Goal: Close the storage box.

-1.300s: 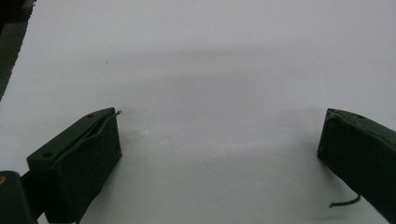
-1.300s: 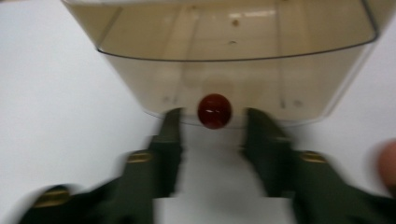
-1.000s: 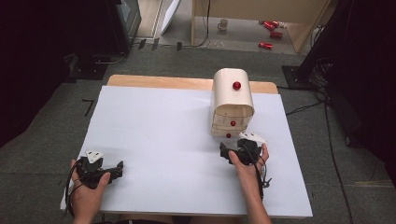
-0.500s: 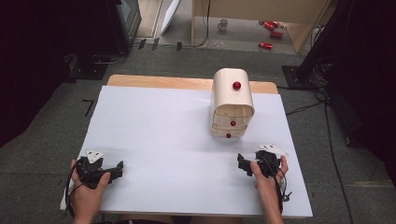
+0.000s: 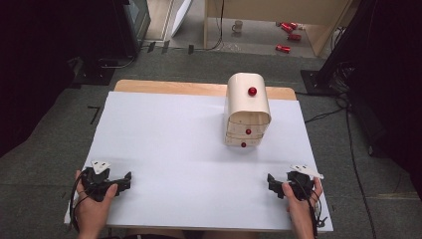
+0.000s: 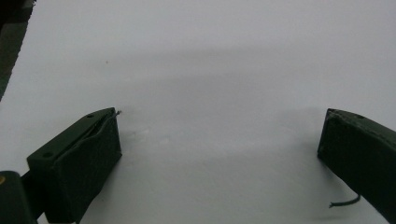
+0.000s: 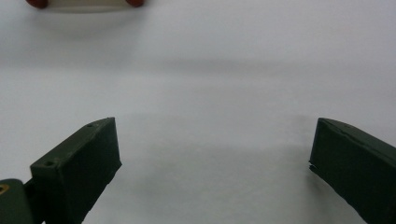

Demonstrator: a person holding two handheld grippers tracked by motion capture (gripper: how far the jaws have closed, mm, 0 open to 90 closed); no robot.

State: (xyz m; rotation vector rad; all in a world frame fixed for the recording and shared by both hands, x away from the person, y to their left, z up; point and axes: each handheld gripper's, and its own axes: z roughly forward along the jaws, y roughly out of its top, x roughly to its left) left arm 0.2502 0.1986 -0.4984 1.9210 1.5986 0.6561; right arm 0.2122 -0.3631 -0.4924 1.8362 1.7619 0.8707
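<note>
At the table's near corners, the left gripper [image 5: 127, 178] and right gripper [image 5: 271, 181] rest on the white top [image 5: 169, 139], jaws spread wide with nothing between them. Well beyond the right one stands a cream drawer box [image 5: 247, 110] with red knobs [image 5: 252, 91].

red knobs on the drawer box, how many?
3 visible on the drawer box: top knob on its rounded upper face, middle knob on the front, bottom knob on the lowest drawer. Any on the back or sides would be hidden.
</note>
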